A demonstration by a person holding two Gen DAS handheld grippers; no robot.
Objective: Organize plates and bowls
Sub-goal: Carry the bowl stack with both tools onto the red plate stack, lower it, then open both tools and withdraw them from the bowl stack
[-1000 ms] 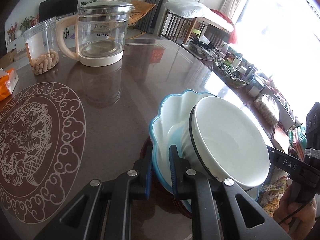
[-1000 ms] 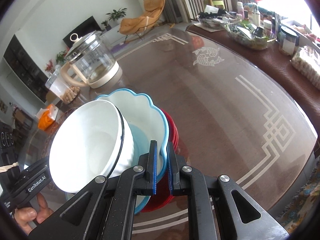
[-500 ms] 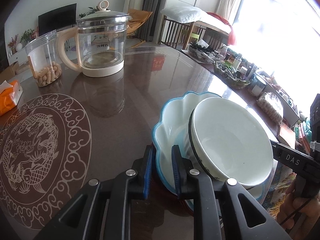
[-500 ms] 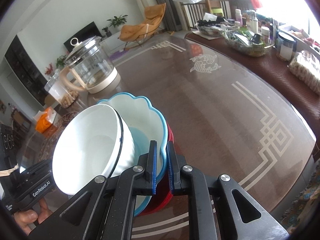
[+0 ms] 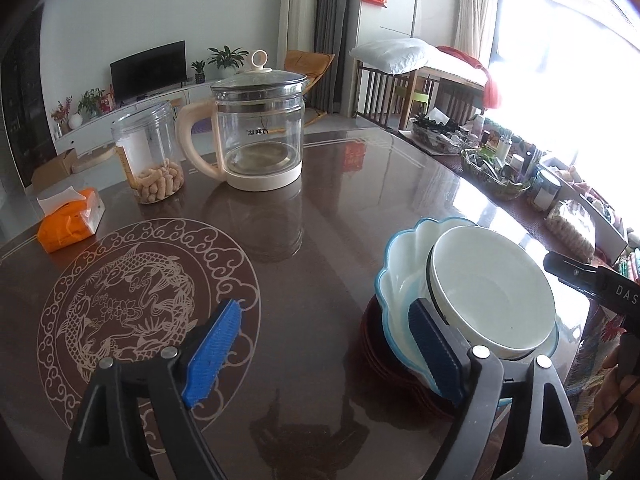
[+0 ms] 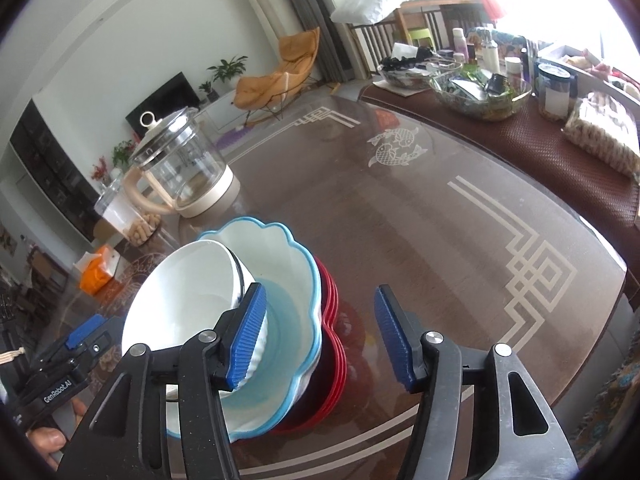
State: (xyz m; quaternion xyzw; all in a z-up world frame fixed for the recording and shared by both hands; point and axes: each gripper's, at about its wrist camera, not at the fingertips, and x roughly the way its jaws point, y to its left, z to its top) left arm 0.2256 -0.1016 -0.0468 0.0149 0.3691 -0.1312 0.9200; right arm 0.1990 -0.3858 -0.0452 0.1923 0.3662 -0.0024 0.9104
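Observation:
A white bowl (image 5: 492,292) (image 6: 188,300) sits tilted inside a blue-rimmed scalloped bowl (image 5: 400,276) (image 6: 288,264). Both rest on a stack of red plates (image 5: 374,360) (image 6: 332,320) on the brown table. My left gripper (image 5: 324,350) is just left of the stack with its jaws opening. Only bare table shows between them, and its right pad (image 5: 436,348) is in front of the blue rim. My right gripper (image 6: 320,336) is also opening. The blue bowl's rim and the red plates' edge lie between its pads, which do not press on them.
A glass kettle (image 5: 260,140) (image 6: 180,172), a clear jar of peanuts (image 5: 150,160) and an orange tissue pack (image 5: 70,220) stand at the far left. A cluttered sideboard (image 6: 520,120) runs along the right. The table's near edge (image 6: 360,452) is just below the stack.
Both grippers were pinched on the blue bowl's rim and have spread wide, letting go. The left gripper has drawn back and risen. The stack stays put.

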